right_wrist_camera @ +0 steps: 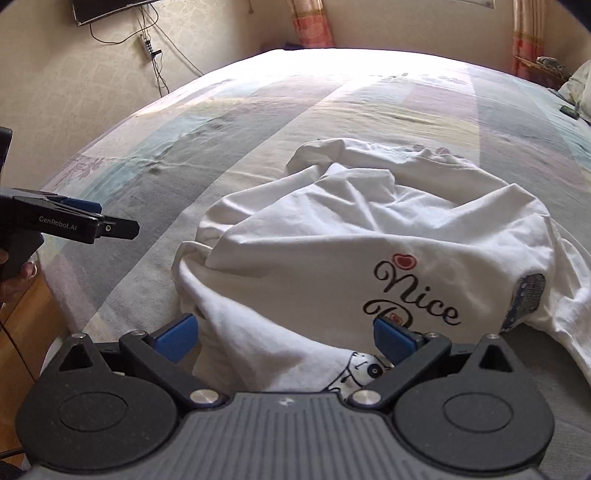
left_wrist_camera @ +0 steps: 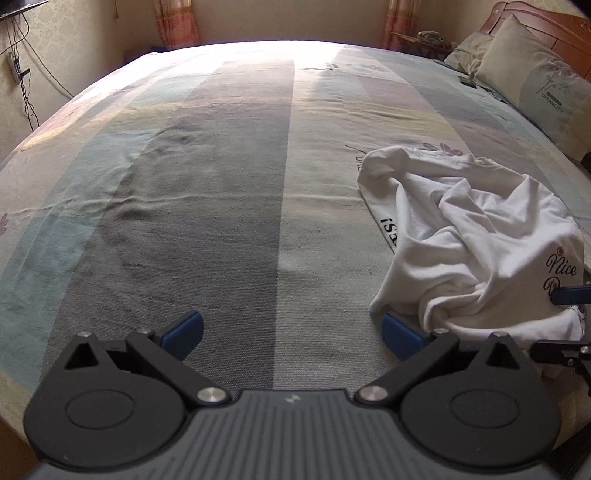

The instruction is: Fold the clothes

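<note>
White T-shirt [right_wrist_camera: 369, 236] between spread right tongs [right_wrist_camera: 284, 338]

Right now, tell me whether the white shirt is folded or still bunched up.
Bunched up. The white shirt lies in a crumpled heap on the bed, with loose overlapping creases and no flat, squared edges.

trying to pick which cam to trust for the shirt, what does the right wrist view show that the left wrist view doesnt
Only the right wrist view shows the TV on the wall, the panda print and the left gripper's side, marked GenRobot.AI. Only the left wrist view shows the pillow and headboard. Both share the crumpled white T-shirt on the striped bed, its "Nice" print, and open grippers: left gripper, right gripper.
</note>
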Motion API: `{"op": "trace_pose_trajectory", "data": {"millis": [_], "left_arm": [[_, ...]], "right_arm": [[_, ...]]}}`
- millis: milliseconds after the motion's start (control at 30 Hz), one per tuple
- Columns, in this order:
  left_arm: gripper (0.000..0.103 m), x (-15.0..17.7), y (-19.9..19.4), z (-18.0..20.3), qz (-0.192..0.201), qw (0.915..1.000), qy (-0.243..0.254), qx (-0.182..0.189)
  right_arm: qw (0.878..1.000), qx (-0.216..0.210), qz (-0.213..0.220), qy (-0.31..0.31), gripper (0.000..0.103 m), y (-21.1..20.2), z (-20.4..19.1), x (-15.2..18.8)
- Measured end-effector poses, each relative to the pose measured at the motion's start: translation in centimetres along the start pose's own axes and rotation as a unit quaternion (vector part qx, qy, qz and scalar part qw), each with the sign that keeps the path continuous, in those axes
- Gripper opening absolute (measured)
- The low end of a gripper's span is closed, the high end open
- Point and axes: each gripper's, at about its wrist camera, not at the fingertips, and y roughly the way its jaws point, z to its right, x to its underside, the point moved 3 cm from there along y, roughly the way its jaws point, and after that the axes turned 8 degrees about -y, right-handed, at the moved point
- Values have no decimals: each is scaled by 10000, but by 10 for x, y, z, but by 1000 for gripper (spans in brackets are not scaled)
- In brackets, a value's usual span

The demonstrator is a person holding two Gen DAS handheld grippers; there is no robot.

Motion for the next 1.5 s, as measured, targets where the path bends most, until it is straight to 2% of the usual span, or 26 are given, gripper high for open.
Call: {"op": "trace_pose_trajectory", "data": {"millis": [33,100,233,400,467,600,633,800,867,900,1000,1100,1267,1367,1500], "left_arm": [[102,2,2,3,-35,10000,21,57],[102,4,5,11,-98,9997,83,185],[102,6,7,31,-120,9983,275,491],[102,6,8,56,-132,9957,479,782],[102,7,5,64,-130,9941,512,947],[102,7,3,81,-96,9902,490,1308],[102,8,7,87,-113,9907,500,1262],[102,16,40,111,-461,9953,482,698],[102,21,52,117,-630,9948,468,650],[102,24,57,118,-674,9955,501,443],[102,31,57,111,-596,9948,807,-175],[103,25,46,89,-509,9945,776,-480],[102,7,33,45,-163,9858,830,-1454],[102,-5,30,22,-32,9810,764,-1781],[102,-25,30,-7,185,9702,778,-2286]], "right_arm": [[9999,57,-79,67,103,8,3,2],[9983,466,-178,297,103,18,22,8],[9909,1069,-266,772,103,15,67,22],[9828,1386,-291,1189,103,-4,103,40],[9786,1588,-331,1268,103,-11,107,46],[9768,1675,-283,1302,103,-28,96,53],[9772,1701,-230,1251,103,-33,90,53],[9795,1618,144,1194,103,-58,69,49],[9798,1602,277,1166,103,-67,63,46],[9796,1625,327,1137,103,-71,61,43],[9783,1708,426,1088,103,-78,58,42],[9758,1795,490,1147,103,-85,62,44],[9723,1772,556,1420,103,-87,75,54],[9725,1716,555,1472,103,-84,75,56],[9741,1690,519,1409,103,-79,73,57]]}}
